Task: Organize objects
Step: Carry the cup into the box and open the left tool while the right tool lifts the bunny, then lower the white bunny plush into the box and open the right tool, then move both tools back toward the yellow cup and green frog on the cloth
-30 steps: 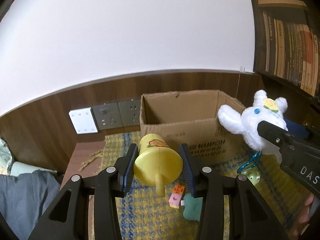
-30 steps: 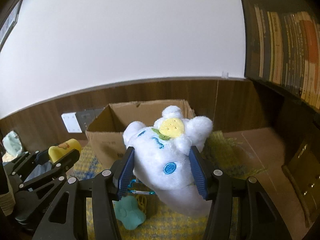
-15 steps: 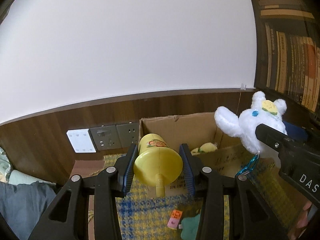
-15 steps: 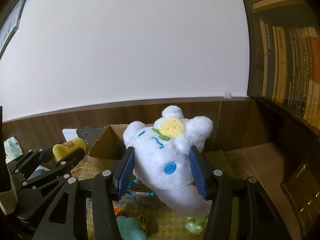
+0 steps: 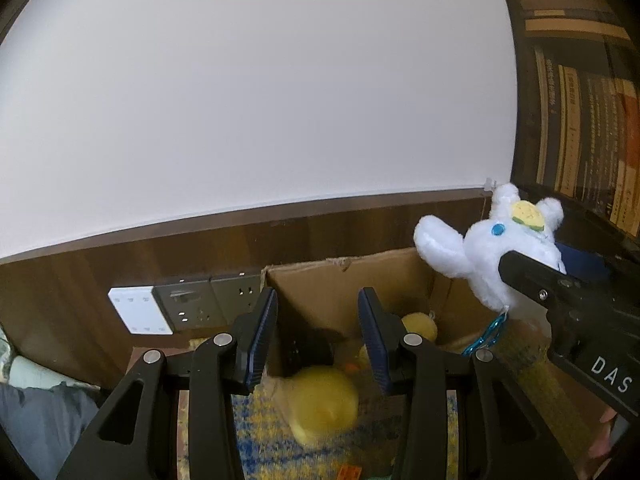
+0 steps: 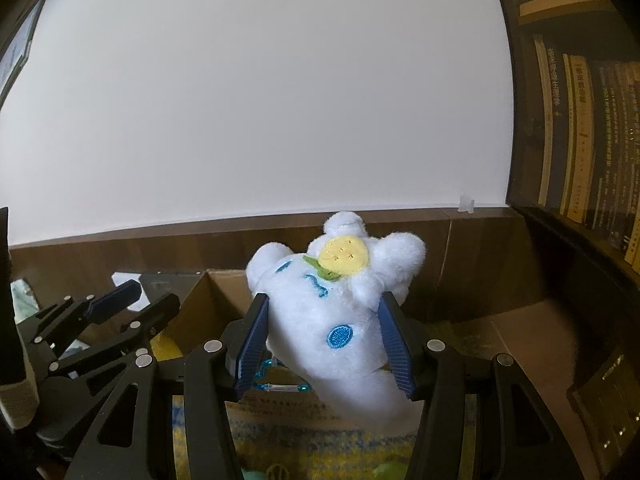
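Note:
My left gripper (image 5: 318, 338) is open and empty, held above the near left edge of the cardboard box (image 5: 344, 280). The yellow cup (image 5: 322, 406) shows as a blur below the fingers, in the air at the box's front wall. My right gripper (image 6: 326, 342) is shut on the white plush toy (image 6: 336, 300), which has a yellow flower on its head and a blue carabiner (image 6: 280, 386) hanging under it. It holds the toy above the box (image 6: 216, 292). The plush also shows at the right in the left wrist view (image 5: 488, 256).
A yellow plush (image 5: 418, 326) lies inside the box. The box stands on a yellow and blue checked cloth (image 5: 260, 436). Wall sockets (image 5: 180, 308) sit on the wood panel at left. A bookshelf (image 6: 580, 120) stands at right. Small toys lie on the cloth below.
My left gripper has opened and let go of the yellow cup, which is dropping. Both grippers have risen and moved toward the box. The right gripper still holds the plush.

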The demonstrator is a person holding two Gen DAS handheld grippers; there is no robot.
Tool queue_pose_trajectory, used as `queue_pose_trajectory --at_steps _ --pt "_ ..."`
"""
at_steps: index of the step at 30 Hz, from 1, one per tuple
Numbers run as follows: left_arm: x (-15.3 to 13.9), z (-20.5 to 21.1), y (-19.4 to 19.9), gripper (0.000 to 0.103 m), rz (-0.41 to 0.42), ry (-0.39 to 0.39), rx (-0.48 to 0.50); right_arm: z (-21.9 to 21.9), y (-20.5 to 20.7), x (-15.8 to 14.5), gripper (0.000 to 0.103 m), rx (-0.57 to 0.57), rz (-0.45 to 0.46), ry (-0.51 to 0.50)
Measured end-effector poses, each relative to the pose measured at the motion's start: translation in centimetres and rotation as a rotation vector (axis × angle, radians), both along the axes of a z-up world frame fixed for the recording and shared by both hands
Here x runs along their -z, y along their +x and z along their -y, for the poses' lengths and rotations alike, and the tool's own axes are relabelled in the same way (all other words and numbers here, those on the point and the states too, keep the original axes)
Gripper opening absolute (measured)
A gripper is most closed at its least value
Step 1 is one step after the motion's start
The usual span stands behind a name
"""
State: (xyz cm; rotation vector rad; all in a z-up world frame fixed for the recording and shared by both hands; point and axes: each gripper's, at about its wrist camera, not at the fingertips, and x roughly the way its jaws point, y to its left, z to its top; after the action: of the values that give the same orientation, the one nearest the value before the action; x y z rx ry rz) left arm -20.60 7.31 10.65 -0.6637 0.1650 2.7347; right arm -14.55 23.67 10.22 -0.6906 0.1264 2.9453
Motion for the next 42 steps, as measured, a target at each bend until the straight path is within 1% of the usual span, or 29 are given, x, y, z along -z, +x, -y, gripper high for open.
queue_pose_trajectory --at_steps 4,7,13,14,15,16,17,18,19,20,21,22,23,24,25,26,28,31,42 --pt "0.1 -0.2 -1.2 0.042 -0.004 0.014 0.002 -0.5 -1.4 0.3 0.054 -0.001 0.011 -0.01" --pt "0.3 -0.4 -2.2 0.042 0.003 0.01 0.004 -0.7 -2.5 0.6 0.054 -0.001 0.025 -0.01" --pt "0.6 -0.1 -2.8 0.042 0.018 0.021 -0.006 -0.6 -3.9 0.9 0.054 -0.012 0.046 -0.015" --pt "0.6 0.1 -2.8 0.043 0.019 0.021 -0.013 -0.6 -4.1 0.9 0.055 -0.014 0.047 -0.015" --pt "0.6 0.3 -2.8 0.051 0.02 0.023 -0.022 -0.5 -4.3 0.9 0.056 -0.017 0.047 -0.015" --pt "0.6 0.6 -2.7 0.061 0.016 0.025 -0.028 -0.4 -4.4 0.9 0.059 -0.017 0.046 -0.017" --pt "0.5 0.7 -2.6 0.066 0.012 0.024 -0.037 -0.4 -4.5 0.9 0.06 -0.015 0.046 -0.02" --pt "0.5 1.0 -2.6 0.074 0.01 0.022 -0.052 -0.2 -4.6 0.9 0.061 -0.017 0.049 -0.023" --pt "0.5 1.2 -2.6 0.077 0.012 0.021 -0.056 -0.1 -4.8 1.0 0.062 -0.019 0.053 -0.024" --pt "0.6 1.5 -2.7 0.078 0.012 0.022 -0.062 -0.1 -4.9 1.1 0.063 -0.018 0.056 -0.026" --pt "0.6 1.7 -2.6 0.081 0.012 0.021 -0.067 0.0 -5.0 1.2 0.066 -0.017 0.058 -0.028" --pt "0.6 1.8 -2.6 0.084 0.013 0.021 -0.071 0.2 -5.0 1.2 0.073 -0.016 0.058 -0.027" --pt "0.6 1.9 -2.5 0.086 0.014 0.022 -0.075 0.3 -5.0 1.2 0.077 -0.011 0.054 -0.023" --pt "0.6 2.0 -2.4 0.088 0.015 0.023 -0.078 0.4 -4.8 1.0 0.083 -0.006 0.048 -0.02" --pt "0.6 2.2 -2.3 0.09 0.015 0.023 -0.081 0.5 -4.7 0.9 0.088 -0.001 0.043 -0.019" --pt "0.6 2.2 -2.2 0.092 0.015 0.021 -0.085 0.5 -4.5 0.9 0.09 0.004 0.038 -0.018" --pt "0.5 2.4 -1.8 0.103 0.011 0.022 -0.095 0.6 -4.0 0.7 0.096 0.013 0.03 -0.017" --pt "0.3 2.6 -1.2 0.103 0.009 0.018 -0.103 0.7 -3.1 0.6 0.1 0.025 0.03 -0.014" --pt "2.6 3.0 1.4 0.103 0.05 -0.022 -0.096 0.5 0.0 2.1 0.102 0.026 0.052 -0.035"
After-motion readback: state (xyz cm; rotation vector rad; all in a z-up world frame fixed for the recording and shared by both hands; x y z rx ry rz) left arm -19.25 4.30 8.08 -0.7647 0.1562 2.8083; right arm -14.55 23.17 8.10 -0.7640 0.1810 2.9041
